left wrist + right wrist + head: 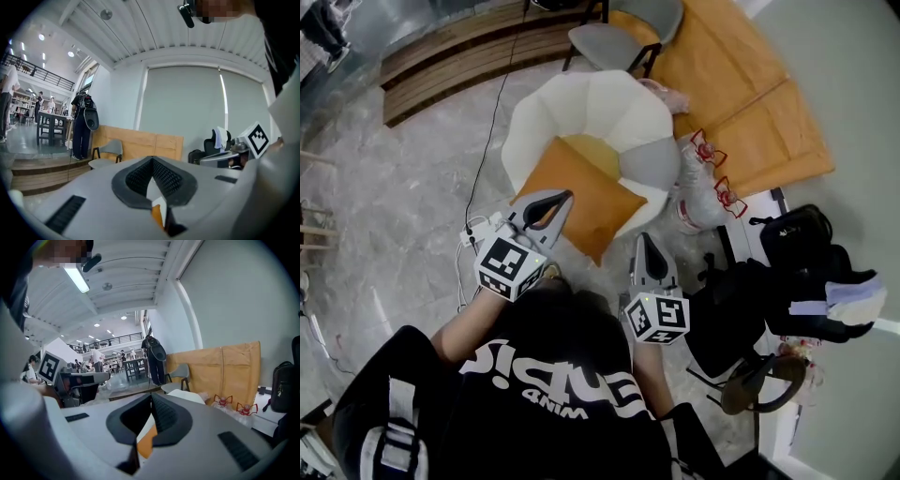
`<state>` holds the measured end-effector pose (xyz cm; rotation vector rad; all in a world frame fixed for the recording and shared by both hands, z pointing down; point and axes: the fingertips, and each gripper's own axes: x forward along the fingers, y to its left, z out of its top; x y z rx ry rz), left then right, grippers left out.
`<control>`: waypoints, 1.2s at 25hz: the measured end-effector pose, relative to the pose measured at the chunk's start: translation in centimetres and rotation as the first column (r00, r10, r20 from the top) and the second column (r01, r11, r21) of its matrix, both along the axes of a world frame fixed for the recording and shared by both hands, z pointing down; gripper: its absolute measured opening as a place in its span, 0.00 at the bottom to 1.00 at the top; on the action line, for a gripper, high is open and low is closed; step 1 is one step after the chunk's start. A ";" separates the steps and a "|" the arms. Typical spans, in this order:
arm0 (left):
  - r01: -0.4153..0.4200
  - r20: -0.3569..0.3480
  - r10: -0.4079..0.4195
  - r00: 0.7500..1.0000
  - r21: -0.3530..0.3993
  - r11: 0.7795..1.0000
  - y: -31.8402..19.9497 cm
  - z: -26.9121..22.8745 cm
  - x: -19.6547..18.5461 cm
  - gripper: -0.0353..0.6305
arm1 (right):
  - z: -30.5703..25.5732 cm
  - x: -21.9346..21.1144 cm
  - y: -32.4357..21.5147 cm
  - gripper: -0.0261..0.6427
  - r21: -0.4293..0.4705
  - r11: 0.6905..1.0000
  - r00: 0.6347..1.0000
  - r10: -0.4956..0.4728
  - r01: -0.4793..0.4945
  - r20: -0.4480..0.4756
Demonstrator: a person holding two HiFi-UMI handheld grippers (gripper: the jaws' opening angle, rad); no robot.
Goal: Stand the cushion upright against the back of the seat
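An orange cushion (586, 202) lies flat on the seat of a white armchair (581, 98). Its near corner hangs over the seat's front edge. A grey cushion (652, 164) leans at the chair's right side. My left gripper (563, 197) is shut and empty, its tip over the orange cushion's near left edge. My right gripper (644, 238) is also shut and empty, just off the cushion's near right corner. In the left gripper view the jaws (152, 159) meet, and a sliver of orange cushion (158, 214) shows below them. The right gripper view shows shut jaws (151, 395) above a patch of orange cushion (146, 441).
A grey chair (619, 42) stands behind the armchair before tan wooden panels (750, 112). Plastic bottles (705, 187) lie to the right of the armchair. Black bags and a black office chair (787, 253) crowd the right. A cable (492, 122) runs over the floor at the left.
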<state>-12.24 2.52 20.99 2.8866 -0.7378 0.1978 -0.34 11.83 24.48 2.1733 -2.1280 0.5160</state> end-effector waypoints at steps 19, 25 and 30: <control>-0.013 -0.004 0.013 1.000 -0.003 1.000 -4.3 0.2 5.3 0.06 | -0.3 4.7 -4.8 0.07 0.013 1.000 1.000 0.003 -0.003 0.008; -0.012 0.006 0.011 1.000 0.014 1.000 -6.1 -0.1 9.6 0.06 | -0.1 9.0 -6.6 0.07 0.025 1.000 1.000 0.003 -0.004 0.025; -0.004 0.005 0.004 1.000 0.030 1.000 -7.9 -0.2 13.4 0.06 | 0.1 13.1 -7.9 0.07 0.040 0.999 0.999 0.010 -0.011 0.040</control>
